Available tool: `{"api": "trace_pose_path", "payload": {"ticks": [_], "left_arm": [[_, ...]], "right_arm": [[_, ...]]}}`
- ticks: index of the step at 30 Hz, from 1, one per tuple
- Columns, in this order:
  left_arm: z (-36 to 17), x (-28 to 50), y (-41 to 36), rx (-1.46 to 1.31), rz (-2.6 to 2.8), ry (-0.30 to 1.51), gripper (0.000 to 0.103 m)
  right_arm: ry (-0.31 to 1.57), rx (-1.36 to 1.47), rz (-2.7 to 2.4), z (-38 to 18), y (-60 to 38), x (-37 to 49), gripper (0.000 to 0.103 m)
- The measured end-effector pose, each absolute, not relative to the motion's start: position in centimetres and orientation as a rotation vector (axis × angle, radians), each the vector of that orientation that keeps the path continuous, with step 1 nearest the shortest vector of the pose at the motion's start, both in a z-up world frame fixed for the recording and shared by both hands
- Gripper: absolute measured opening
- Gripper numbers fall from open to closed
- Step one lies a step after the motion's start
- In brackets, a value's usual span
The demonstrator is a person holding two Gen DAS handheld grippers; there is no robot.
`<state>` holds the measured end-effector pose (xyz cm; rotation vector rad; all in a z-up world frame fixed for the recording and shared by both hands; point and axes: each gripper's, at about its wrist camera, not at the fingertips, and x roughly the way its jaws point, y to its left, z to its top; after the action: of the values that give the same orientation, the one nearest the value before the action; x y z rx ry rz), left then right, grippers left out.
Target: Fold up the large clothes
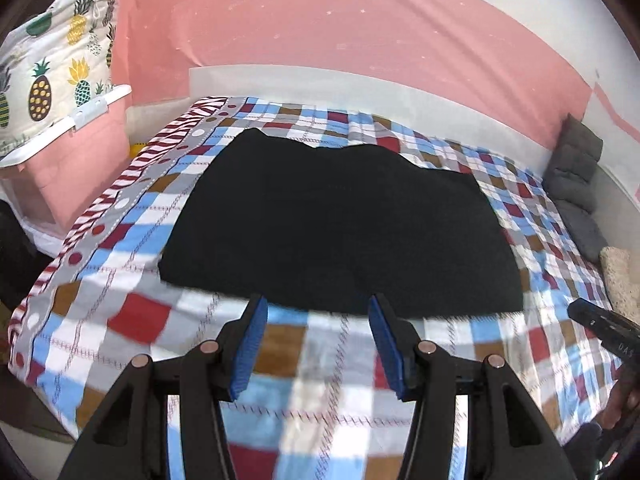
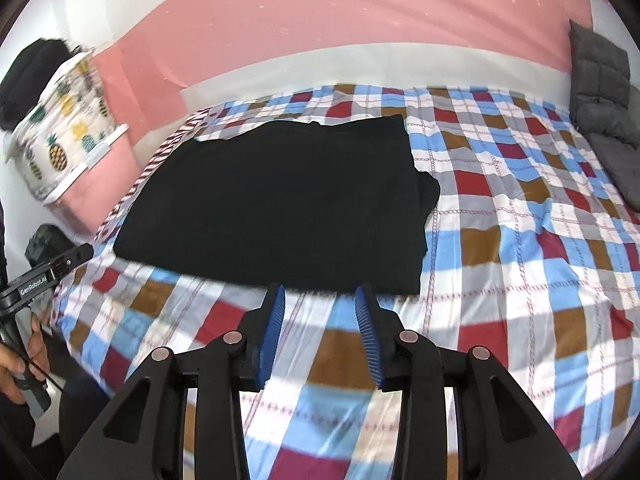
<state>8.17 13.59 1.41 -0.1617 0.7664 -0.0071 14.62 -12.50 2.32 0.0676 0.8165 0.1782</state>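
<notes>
A black garment [image 1: 336, 224] lies folded into a rough rectangle on the checked bedsheet [image 1: 132, 312]. It also shows in the right wrist view [image 2: 276, 204], with a bulging fold at its right edge. My left gripper [image 1: 318, 308] is open and empty, held just short of the garment's near edge. My right gripper [image 2: 320, 296] is open and empty, also just short of that near edge. The right gripper's tip shows at the right of the left wrist view [image 1: 600, 320]; the left gripper shows at the left of the right wrist view [image 2: 52, 268].
A pink storage box [image 1: 76, 160] with a pineapple-print bag [image 1: 52, 76] on it stands left of the bed. Grey cushions [image 1: 576, 172] lie along the bed's right side by the wall. A pink and white wall [image 1: 340, 40] is behind the bed.
</notes>
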Motion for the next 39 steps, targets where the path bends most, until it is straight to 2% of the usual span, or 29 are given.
{"api": "trace_pose_path", "payload": {"ticks": [5,9,17,39], "left_arm": [[1.5,4.1,11.4,-0.157,-0.007,0.797,0.056],[1.4,1.8,10.1,-0.144,-0.005,0.811,0.057],[1.8,-0.2,9.2,-0.121,-0.004,0.807,0.058],[1.3,-1.2,9.2,-0.098,0.023,0.812,0.058]], "right_arm": [[0.809,0.073,0.183,2.6,-11.8,10.9,0.039],[0.805,0.061,0.191,2.8,-11.1,8.4,0.047],[0.784,0.007,0.19,3.1,-10.0,5.6,0.048],[0.803,-0.033,0.205,2.8,-7.8,5.5,0.048]]}}
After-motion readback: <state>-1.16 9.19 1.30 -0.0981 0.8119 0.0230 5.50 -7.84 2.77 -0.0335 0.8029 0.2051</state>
